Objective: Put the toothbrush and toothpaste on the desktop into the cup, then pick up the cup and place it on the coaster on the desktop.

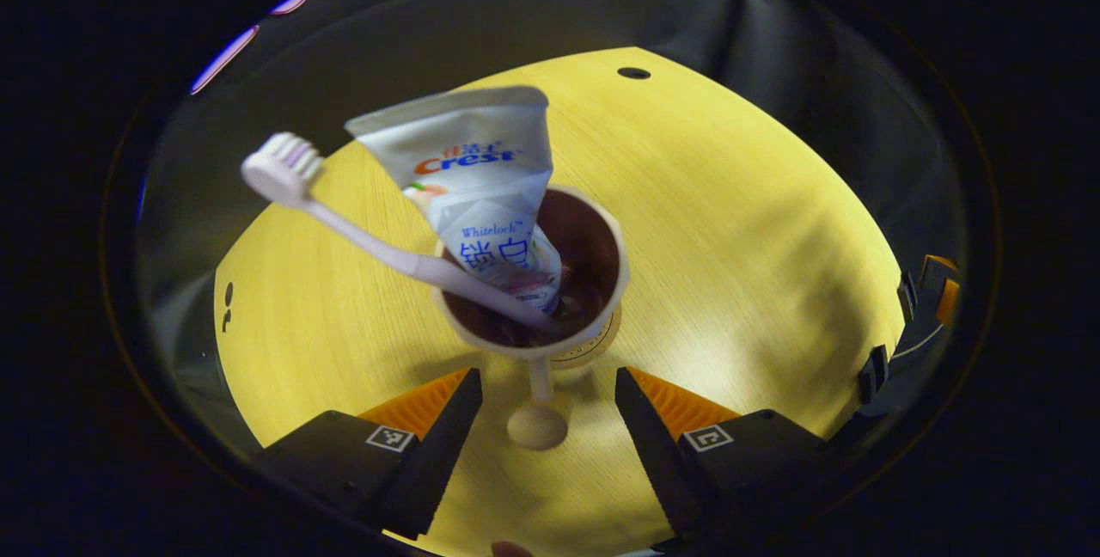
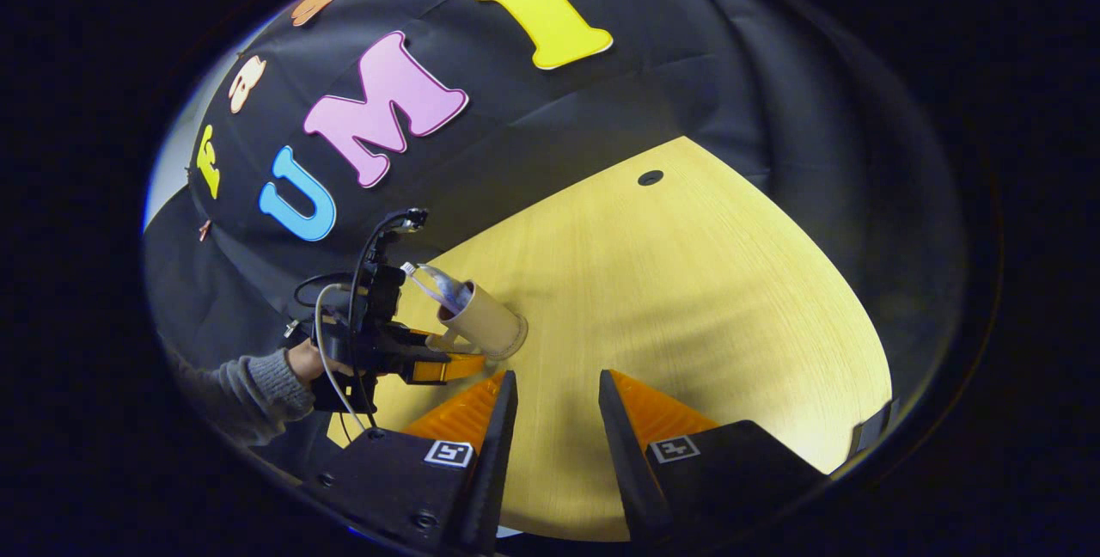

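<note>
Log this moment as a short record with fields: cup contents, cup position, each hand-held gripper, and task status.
cup contents: toothbrush and toothpaste tube both stand in the cup, leaning out over its rim
cup position: upright on the wooden desktop, with a round coaster edge showing under its base
cup handle: points toward the left hand-held gripper, between its fingers, not pinched
left hand-held gripper: open
right hand-held gripper: open, over bare desktop, away from the cup
task status: appears complete
</note>
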A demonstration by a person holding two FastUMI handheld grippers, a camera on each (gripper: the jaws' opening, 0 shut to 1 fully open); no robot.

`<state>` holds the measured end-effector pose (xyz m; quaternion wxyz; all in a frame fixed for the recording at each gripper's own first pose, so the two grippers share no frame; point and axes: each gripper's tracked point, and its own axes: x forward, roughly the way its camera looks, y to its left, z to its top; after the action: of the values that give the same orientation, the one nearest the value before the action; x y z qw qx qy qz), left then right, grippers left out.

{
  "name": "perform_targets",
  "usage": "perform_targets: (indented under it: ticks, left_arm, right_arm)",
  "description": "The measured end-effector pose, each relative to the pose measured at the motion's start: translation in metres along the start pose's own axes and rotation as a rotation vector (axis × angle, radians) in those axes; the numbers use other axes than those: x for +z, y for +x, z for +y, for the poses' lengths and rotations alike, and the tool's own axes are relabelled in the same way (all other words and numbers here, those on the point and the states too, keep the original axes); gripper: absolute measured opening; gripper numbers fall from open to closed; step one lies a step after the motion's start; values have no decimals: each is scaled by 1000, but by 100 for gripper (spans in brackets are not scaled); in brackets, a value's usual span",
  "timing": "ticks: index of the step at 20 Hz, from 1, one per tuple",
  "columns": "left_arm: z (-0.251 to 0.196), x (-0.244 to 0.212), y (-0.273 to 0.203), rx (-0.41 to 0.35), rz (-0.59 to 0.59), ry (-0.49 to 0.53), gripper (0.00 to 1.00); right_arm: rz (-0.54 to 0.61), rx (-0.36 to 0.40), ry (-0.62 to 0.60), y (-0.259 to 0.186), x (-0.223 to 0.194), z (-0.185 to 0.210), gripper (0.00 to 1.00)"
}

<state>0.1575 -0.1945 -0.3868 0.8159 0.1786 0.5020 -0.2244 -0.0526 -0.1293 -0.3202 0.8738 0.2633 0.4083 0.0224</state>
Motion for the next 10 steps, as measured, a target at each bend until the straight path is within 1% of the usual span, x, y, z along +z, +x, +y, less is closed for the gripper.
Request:
perform_targets:
  ticks: [4, 7, 10]
  left_arm:
    - [2, 6, -38, 3, -141, -56, 98]
    - [13, 8, -69, 40, -260, -97, 98]
    - [22, 7, -105, 48, -362, -172, 98]
  right_arm:
    - [-6, 18, -54, 3, 5, 20, 59]
    - [-20, 25, -93, 4, 11, 36, 59]
    - [-29, 28, -117, 5, 15, 52, 59]
